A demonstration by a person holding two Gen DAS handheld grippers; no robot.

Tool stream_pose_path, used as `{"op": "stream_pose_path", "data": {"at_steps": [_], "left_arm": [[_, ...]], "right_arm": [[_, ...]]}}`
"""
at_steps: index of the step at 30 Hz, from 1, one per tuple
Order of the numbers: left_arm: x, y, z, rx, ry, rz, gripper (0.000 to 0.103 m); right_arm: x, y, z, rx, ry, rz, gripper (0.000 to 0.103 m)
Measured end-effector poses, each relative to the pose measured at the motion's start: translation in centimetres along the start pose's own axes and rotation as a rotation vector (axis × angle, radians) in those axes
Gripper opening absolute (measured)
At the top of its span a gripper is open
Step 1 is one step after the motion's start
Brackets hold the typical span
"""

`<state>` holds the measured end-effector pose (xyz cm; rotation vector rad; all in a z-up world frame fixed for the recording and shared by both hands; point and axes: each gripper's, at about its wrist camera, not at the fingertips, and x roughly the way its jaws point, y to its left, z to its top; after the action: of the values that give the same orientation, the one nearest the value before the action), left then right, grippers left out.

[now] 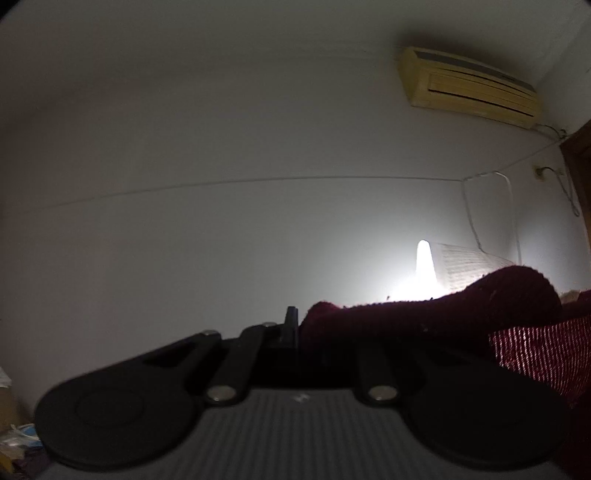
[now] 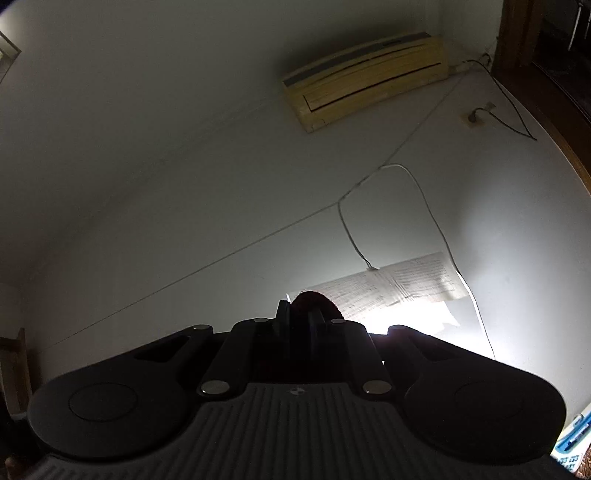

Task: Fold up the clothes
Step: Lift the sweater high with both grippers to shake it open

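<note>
A dark red knit garment (image 1: 424, 314) lies across the right half of my left gripper (image 1: 304, 319) and trails off to the right, where a ribbed, lighter red part (image 1: 543, 354) shows. Only the left finger (image 1: 291, 325) is visible; the cloth starts right beside it and covers the other finger, so the jaws appear shut on the cloth. In the right wrist view, a small bulge of the same dark red garment (image 2: 314, 297) pokes up between the two narrow-set fingers of my right gripper (image 2: 299, 314), which is shut on it. Both grippers point upward at the wall.
A yellowed air conditioner (image 1: 469, 85) (image 2: 365, 74) hangs high on the white wall. Below it are a bright lamp (image 1: 423, 258), a printed paper sheet (image 2: 399, 284) and loose cables (image 2: 424, 206). A dark wooden door frame (image 2: 517, 33) stands at the right.
</note>
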<state>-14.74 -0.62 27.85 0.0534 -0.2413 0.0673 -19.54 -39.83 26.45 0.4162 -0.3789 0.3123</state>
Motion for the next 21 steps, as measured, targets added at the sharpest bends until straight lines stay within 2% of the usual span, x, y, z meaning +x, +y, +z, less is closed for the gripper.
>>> {"op": "stream_pose_path", "data": {"at_steps": [5,9,12,17,21], "left_arm": [[-1.3,1.0,-1.3,0.014,0.086,0.023,0.019],[1.6,-0.9,-5.9,0.095,0.210,0.095,0.020],[5.9,-2.3,-10.6,0.134,0.343,0.130,0.020],[14.5,-4.6,-20.4,0.194,0.549,0.215,0.021],[21.4,-6.2,-28.0,0.230,0.687,0.270,0.021]], "right_arm": [[0.2,0.9,-2.3,-0.023,0.040,-0.039,0.010],[1.2,0.1,-5.6,-0.021,0.116,-0.093,0.010],[4.1,-1.8,-9.6,-0.033,0.219,-0.154,0.010],[11.0,-6.8,-18.9,-0.068,0.396,-0.272,0.010],[16.5,-10.7,-26.2,-0.038,0.513,-0.322,0.010]]}}
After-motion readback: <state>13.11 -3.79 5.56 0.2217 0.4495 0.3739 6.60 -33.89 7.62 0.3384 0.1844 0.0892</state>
